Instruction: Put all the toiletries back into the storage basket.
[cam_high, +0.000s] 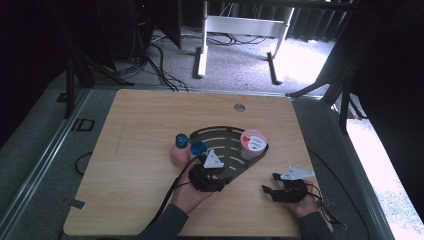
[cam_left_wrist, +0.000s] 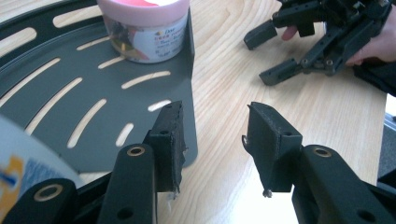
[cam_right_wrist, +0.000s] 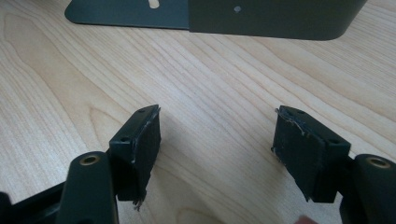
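Note:
A black slotted tray (cam_high: 220, 135) lies in the middle of the wooden table. A pink-lidded jar (cam_high: 253, 141) stands upright on its right end. My left gripper (cam_high: 223, 176) hovers at the tray's near corner, aimed toward the jar. In the left gripper view its jaws (cam_left_wrist: 215, 112) are open with nothing between them; the left one hangs over the tray's edge (cam_left_wrist: 56, 107) and the jar (cam_left_wrist: 144, 28) stands farther ahead. My right gripper (cam_high: 270, 183) rests low over bare wood to the right of the tray. Its jaws (cam_right_wrist: 217, 114) are open and empty, facing the tray's rim (cam_right_wrist: 261, 18).
Two blue caps (cam_high: 181, 140) (cam_high: 198, 148) and a pinkish object (cam_high: 177, 156) sit at the tray's left end. A blurred white labelled thing (cam_left_wrist: 23, 158) is close at the lower left of the left gripper view. The right gripper (cam_left_wrist: 266, 55) appears there too. A round grommet (cam_high: 239, 107) is near the table's far edge.

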